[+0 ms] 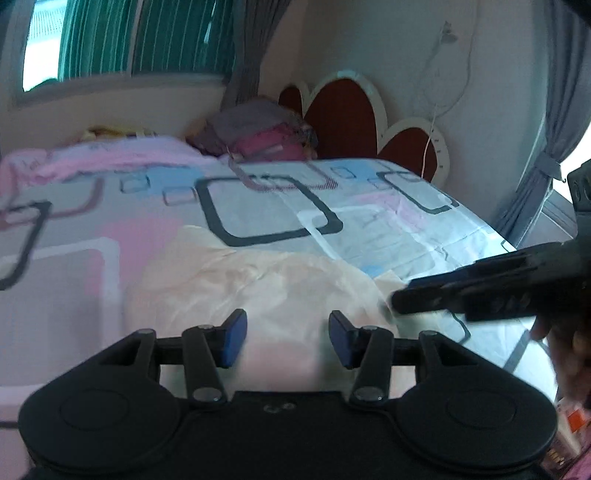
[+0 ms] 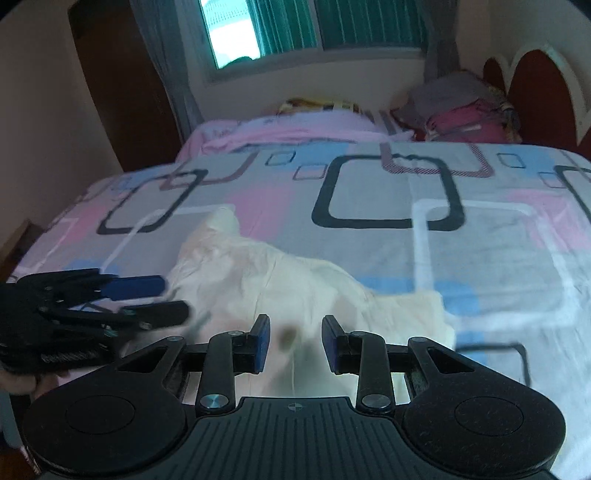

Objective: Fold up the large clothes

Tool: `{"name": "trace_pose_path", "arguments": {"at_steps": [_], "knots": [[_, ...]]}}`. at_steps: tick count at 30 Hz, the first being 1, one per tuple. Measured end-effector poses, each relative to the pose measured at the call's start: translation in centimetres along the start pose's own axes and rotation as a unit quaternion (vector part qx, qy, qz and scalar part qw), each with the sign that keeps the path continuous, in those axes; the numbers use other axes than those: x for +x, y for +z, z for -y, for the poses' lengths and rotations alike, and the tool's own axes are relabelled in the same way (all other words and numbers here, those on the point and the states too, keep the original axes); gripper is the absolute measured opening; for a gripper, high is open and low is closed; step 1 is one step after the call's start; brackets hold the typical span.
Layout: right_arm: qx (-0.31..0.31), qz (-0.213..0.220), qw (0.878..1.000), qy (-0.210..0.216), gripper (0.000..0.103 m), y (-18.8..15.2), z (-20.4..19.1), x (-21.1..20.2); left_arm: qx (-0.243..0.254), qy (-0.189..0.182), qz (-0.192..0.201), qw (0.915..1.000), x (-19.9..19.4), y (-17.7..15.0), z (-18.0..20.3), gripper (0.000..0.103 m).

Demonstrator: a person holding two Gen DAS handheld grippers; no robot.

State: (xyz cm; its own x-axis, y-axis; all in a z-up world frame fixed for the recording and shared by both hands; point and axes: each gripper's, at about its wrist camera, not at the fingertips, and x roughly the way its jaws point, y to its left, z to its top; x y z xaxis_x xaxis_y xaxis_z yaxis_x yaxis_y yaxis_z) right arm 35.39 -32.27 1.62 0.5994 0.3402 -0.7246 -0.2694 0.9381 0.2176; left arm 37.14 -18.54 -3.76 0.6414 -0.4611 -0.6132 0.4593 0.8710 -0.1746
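Cream garment (image 2: 295,288) lying crumpled near bed (image 2: 498,236) front edge — soft, limp, light; grabbing hem corners looks best. Left tongs (image 1: 288,338), right tongs (image 2: 294,341) both hovering apart — empty.

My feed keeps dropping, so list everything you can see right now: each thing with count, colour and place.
garment: one, cream, crumpled on the near part of the bed.
bedsheet: one, grey, pink and blue with dark squares, covering the bed.
pink blanket: one, along the bed's far edge.
pile of clothes: one, grey and magenta, by the headboard.
headboard: one, dark red with white trim, against the wall.
window: one, green striped blinds, far wall.
curtains: grey, beside the window and at the right.
left tongs: black, blue pads, open over the garment.
right tongs: same, open over the garment.
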Motion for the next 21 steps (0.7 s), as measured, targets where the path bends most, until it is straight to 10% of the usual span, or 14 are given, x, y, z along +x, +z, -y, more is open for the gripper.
{"name": "trace_pose_path", "arguments": {"at_steps": [12, 21], "knots": [[0.029, -0.052, 0.998, -0.027, 0.032, -3.2, 3.3, 4.5, 0.058, 0.028, -0.067, 0.9957, 5.2, -1.9, 1.7, 0.047], [0.017, 0.019, 1.0, -0.008, 0.032, 0.0, 1.9, 1.9, 0.061, 0.068, -0.006, 0.9958, 3.4, 0.7, 1.5, 0.057]]}}
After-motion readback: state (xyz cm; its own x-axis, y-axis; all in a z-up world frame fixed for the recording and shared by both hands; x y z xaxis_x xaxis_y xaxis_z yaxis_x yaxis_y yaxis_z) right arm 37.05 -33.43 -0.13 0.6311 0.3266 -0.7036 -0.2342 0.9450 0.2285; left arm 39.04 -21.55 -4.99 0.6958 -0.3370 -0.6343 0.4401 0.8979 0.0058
